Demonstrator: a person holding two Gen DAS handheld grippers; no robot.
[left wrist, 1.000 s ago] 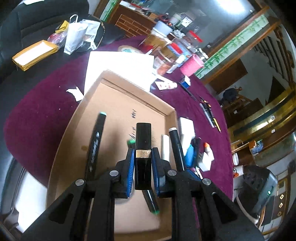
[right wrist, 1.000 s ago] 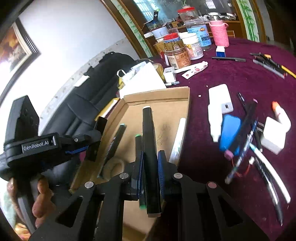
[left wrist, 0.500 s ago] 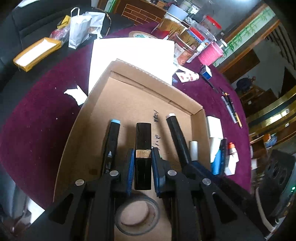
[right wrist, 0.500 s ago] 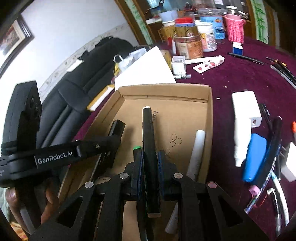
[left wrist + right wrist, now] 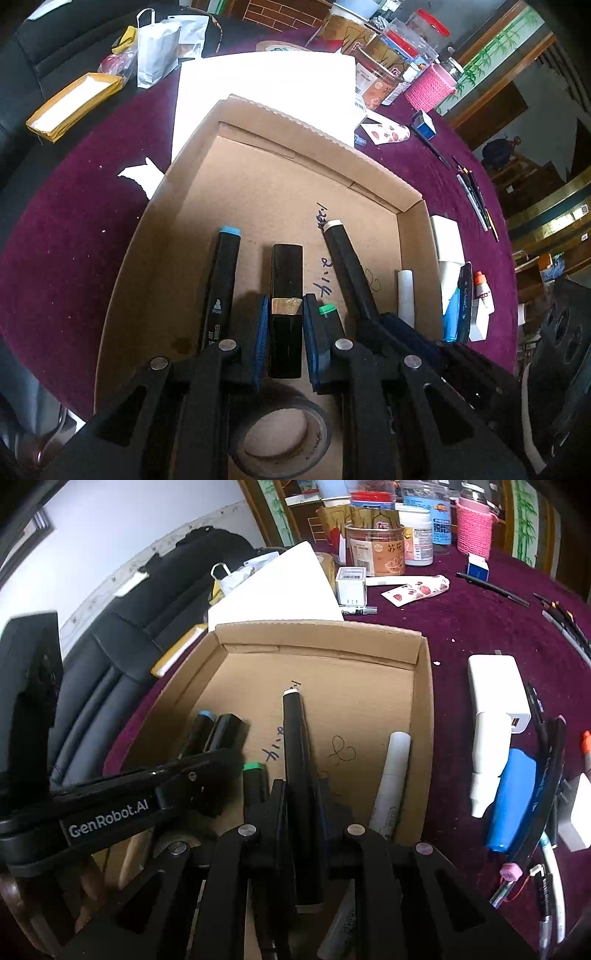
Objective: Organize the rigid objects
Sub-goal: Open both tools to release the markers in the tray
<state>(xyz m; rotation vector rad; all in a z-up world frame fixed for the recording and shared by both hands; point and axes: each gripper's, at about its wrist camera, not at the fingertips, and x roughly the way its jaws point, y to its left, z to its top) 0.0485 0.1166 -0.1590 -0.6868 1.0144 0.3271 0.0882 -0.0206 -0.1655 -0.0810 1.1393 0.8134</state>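
My left gripper [image 5: 285, 325] is shut on a black tube with a gold band [image 5: 286, 273], held low over the open cardboard box [image 5: 314, 142]. To its right, my right gripper [image 5: 301, 797] is shut on a black marker with a white tip [image 5: 294, 738], also over the box [image 5: 424, 686]. In the box lie a blue-capped black marker [image 5: 221, 288], a green-capped marker [image 5: 327, 311], a white marker [image 5: 391, 779] and a roll of tape [image 5: 284, 439]. The left gripper's black body [image 5: 110, 816] crosses the right wrist view at the left.
The box sits on a purple-covered table [image 5: 74, 229]. Right of the box lie a white charger [image 5: 495, 686], a blue object [image 5: 511, 797] and several pens [image 5: 550, 768]. White paper [image 5: 266, 92], jars and a pink knitted cup [image 5: 474, 528] stand behind. A black chair [image 5: 122, 635] is at the left.
Both grippers have come lower and further over the box with their objects still held. The tape roll has come into the left wrist view.
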